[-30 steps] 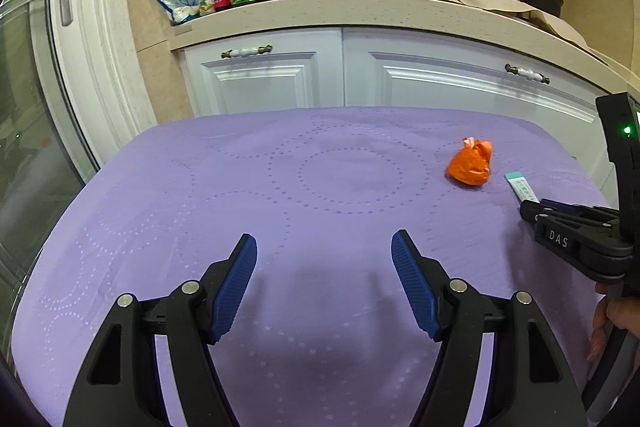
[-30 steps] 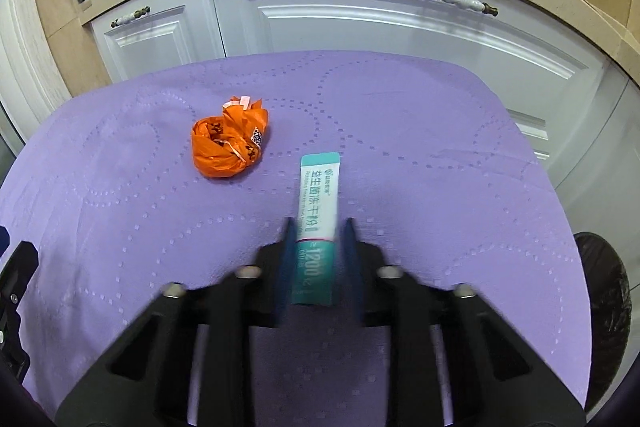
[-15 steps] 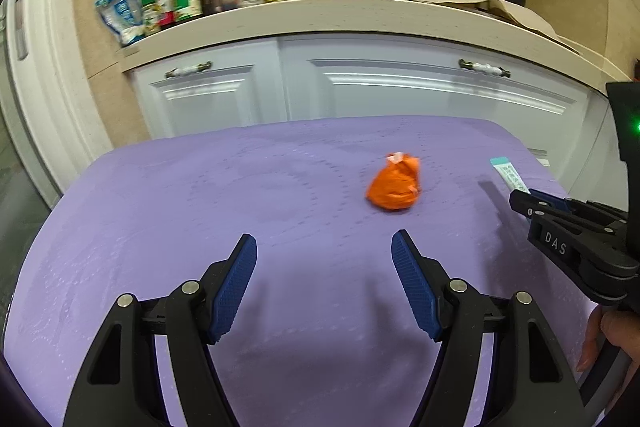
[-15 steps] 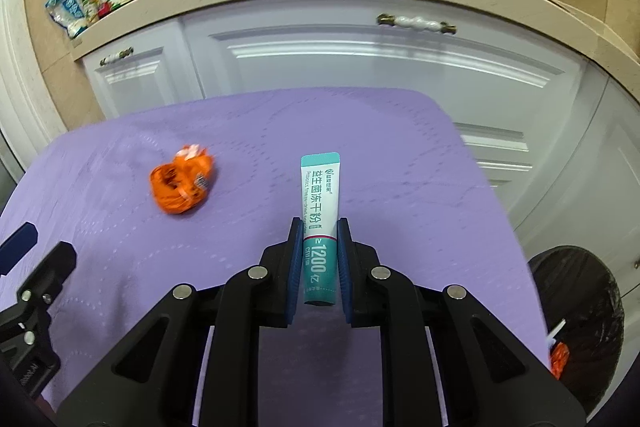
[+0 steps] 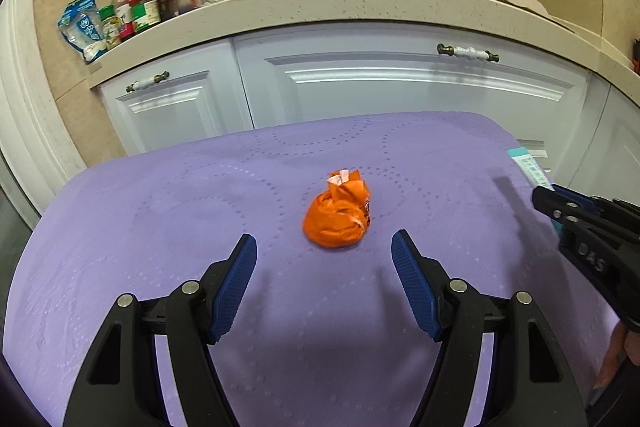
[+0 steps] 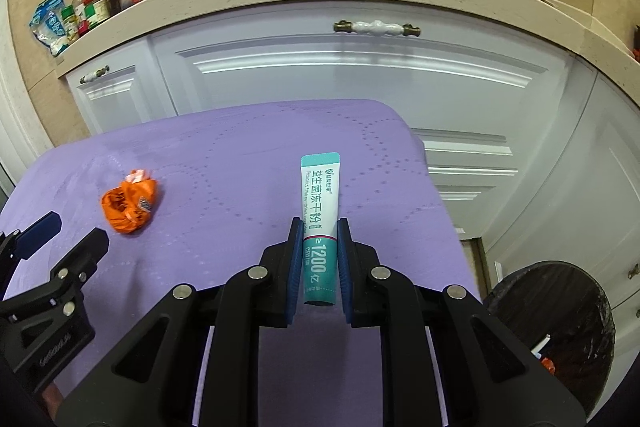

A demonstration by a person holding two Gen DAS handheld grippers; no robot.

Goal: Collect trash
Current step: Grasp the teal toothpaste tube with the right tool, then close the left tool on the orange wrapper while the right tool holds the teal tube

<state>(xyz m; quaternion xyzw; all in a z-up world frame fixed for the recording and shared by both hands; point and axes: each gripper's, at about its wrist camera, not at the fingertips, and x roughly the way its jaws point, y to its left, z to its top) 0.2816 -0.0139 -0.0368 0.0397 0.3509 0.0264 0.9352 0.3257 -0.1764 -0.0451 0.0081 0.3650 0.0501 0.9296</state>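
- Left wrist view: the left gripper (image 5: pixel 324 263) is hovering over the purple tablecloth (image 5: pixel 160 227) with its blue pads spread wide and nothing between them; a crumpled orange wrapper (image 5: pixel 337 213) is lying on the cloth just ahead of the open fingers, slightly left of the midline between them; far to the right, the right gripper (image 5: pixel 538 193) is showing side-on, stamped "DAS", with a strip of teal and white sachet (image 5: pixel 528 169) sticking out past its tips.
- Right wrist view: the right gripper (image 6: pixel 319 247) is clenching the teal and white sachet (image 6: pixel 320 199) by its lower half, the upper half pointing forward past the fingertips; the sachet is reading "1200" with Chinese characters, and a smaller line of Latin text is too fine to read; a black-lined trash bin (image 6: pixel 560 311) is standing low to the right, beyond the cloth's edge, with some scraps inside; the orange wrapper (image 6: pixel 129 205) is lying well to the left, near the left gripper (image 6: pixel 64 231).
- Risk, as a judgement: the sachet looks thin and slick, so a fast swing toward the bin could be letting it slip or twist out; the wrapper looks light, so the left pads closing off-centre could be nudging it away instead of catching it.
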